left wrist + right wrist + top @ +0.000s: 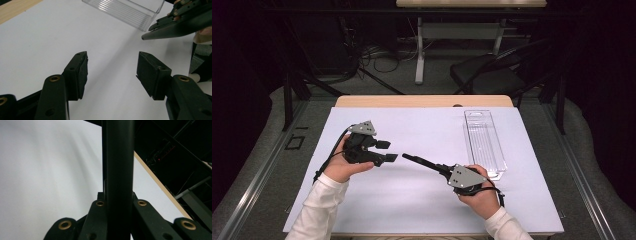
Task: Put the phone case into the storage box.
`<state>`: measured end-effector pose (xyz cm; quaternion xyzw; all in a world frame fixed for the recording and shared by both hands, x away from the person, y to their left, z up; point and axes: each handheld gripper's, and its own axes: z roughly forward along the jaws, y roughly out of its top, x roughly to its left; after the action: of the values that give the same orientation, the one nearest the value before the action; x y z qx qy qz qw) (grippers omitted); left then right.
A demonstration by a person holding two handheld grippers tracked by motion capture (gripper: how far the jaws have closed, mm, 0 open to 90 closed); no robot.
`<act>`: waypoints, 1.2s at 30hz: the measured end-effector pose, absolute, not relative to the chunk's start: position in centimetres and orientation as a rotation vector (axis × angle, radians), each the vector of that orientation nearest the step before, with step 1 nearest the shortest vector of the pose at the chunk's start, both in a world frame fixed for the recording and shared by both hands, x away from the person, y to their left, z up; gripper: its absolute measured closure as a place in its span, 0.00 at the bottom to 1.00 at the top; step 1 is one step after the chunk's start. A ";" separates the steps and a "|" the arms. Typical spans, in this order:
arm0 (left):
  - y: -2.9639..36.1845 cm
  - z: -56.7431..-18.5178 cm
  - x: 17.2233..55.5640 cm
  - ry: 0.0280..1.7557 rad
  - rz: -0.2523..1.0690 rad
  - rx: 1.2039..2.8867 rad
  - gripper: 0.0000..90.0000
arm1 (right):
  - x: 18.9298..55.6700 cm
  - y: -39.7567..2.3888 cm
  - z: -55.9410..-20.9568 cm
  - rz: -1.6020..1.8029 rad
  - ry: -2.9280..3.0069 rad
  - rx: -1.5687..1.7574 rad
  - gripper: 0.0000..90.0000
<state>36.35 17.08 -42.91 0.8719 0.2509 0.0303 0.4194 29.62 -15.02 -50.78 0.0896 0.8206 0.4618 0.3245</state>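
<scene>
My left gripper hovers over the left half of the white mat, held in a hand with a white sleeve. Its jaws stand apart in the left gripper view, with bare mat between the pads. My right gripper is at the front right of centre and is shut on a black tapered rod. The rod points up-left toward the left gripper, its tip a short way from it. In the right gripper view the rod rises straight between the jaws. In the left gripper view the rod comes in from the right.
A clear plastic tray lies lengthwise on the right side of the mat, and its near end is beyond the left jaws. The wooden table edge runs behind the mat. A dark chair stands past the table.
</scene>
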 end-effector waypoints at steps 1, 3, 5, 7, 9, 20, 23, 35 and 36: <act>17.0 -42.9 36.3 0.619 0.076 2.189 0.47 | 29.6 -15.1 -50.8 1.217 2.152 0.239 0.97; 16.8 -42.9 36.2 0.605 0.073 2.190 0.47 | 29.7 -15.2 -50.8 1.228 2.154 0.245 0.97; 16.7 -42.8 36.0 0.588 0.066 2.191 0.49 | 29.7 -15.2 -50.8 1.237 2.154 0.249 0.97; 16.4 -42.7 35.9 0.568 0.053 2.187 0.49 | 29.7 -15.2 -50.8 1.243 2.154 0.250 0.97; 16.2 -42.7 35.8 0.552 0.049 2.182 0.49 | 29.7 -15.2 -50.8 1.248 2.155 0.249 0.97; 14.6 -42.8 35.0 0.469 0.009 2.196 0.51 | 29.7 -15.1 -50.9 1.274 2.165 0.244 0.97; 14.3 -42.9 35.0 0.459 -0.001 2.199 0.51 | 29.7 -15.1 -50.9 1.284 2.172 0.239 0.97; 13.6 -43.1 34.8 0.434 -0.013 2.199 0.51 | 29.7 -14.8 -51.1 1.317 2.192 0.234 0.97; 13.6 -43.1 34.7 0.431 -0.013 2.198 0.52 | 29.7 -14.8 -51.1 1.318 2.194 0.233 0.97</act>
<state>34.73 13.57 -43.11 0.8832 0.1730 -0.0054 0.4358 29.68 -14.75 -51.10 0.0869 0.8191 0.4919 0.2821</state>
